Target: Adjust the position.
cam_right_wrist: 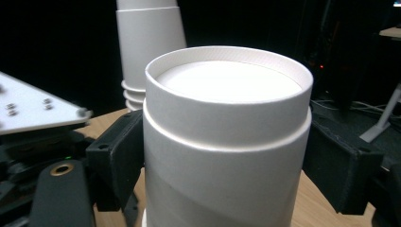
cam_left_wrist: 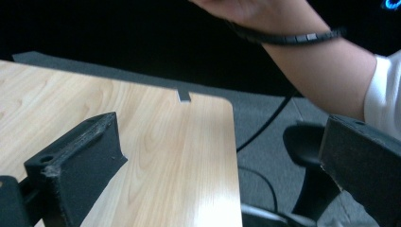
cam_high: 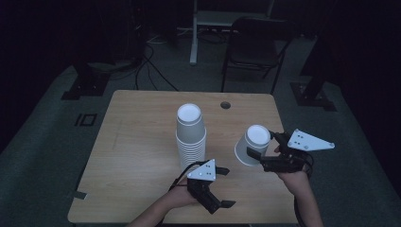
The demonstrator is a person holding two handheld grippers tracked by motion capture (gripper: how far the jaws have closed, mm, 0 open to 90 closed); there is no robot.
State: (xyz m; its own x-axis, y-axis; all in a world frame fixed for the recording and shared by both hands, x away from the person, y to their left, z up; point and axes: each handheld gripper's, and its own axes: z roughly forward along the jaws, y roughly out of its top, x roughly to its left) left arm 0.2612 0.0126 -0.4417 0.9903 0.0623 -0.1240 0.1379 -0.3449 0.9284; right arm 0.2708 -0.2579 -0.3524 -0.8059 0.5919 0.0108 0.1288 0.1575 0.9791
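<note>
A tall stack of upside-down white paper cups (cam_high: 190, 135) stands in the middle of the wooden table (cam_high: 137, 142). To its right my right gripper (cam_high: 265, 145) is shut on a single white cup (cam_high: 252, 144), bottom up and tilted. In the right gripper view this cup (cam_right_wrist: 227, 94) sits between the two black jaws of the right gripper (cam_right_wrist: 229, 156), with the stack (cam_right_wrist: 149, 42) behind it. My left gripper (cam_high: 225, 187) is open near the table's front edge, just in front of the stack. In its own view, the left gripper (cam_left_wrist: 217, 161) has nothing between its jaws.
A round cable hole (cam_high: 225, 105) lies in the table's far side. A dark chair (cam_high: 255, 47) and a white desk leg (cam_high: 194, 38) stand behind the table. A forearm with a dark bracelet (cam_left_wrist: 283, 37) crosses the left gripper view. The room is dim.
</note>
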